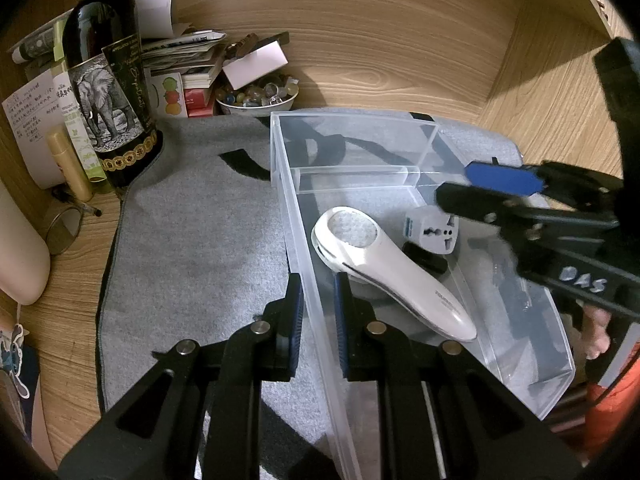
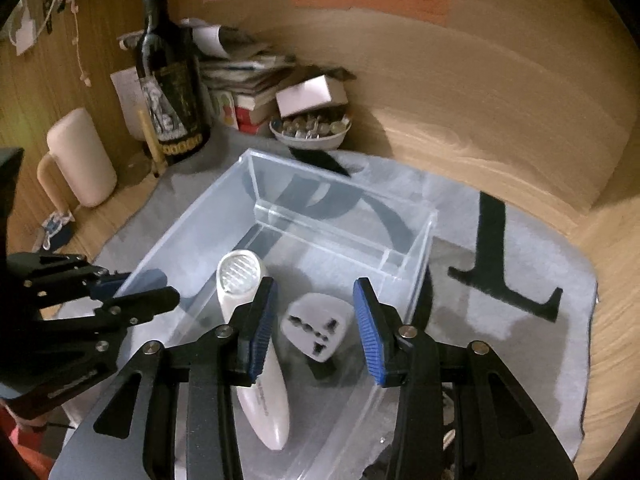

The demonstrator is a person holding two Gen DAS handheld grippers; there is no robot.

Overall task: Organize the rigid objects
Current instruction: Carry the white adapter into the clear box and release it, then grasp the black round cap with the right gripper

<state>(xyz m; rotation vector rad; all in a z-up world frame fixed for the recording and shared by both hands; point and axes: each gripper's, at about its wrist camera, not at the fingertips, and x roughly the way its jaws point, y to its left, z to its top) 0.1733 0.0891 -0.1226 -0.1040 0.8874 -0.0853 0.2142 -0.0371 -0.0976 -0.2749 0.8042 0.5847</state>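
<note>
A clear plastic box (image 1: 280, 152) with a divider at its far end stands on a grey mat (image 1: 192, 240). A white handheld device with a round lens end (image 1: 384, 264) lies inside it. A white travel adapter (image 1: 434, 230) rests on the floor beside it. My left gripper (image 1: 319, 278) is shut on the box's left wall, one pad on each side. My right gripper (image 2: 316, 280) hovers over the adapter (image 2: 316, 328), open. There are small gaps between its blue pads and the adapter. The device (image 2: 256, 360) lies under its left finger. The left gripper (image 2: 168, 285) shows at the box's left rim (image 2: 188, 216).
A dark wine bottle (image 1: 108, 80), a stack of papers and booklets (image 1: 188, 52), and a bowl of beads (image 1: 258, 98) crowd the back left corner. A cream mug (image 2: 80, 156) stands left of the mat. Wooden walls close the back and right.
</note>
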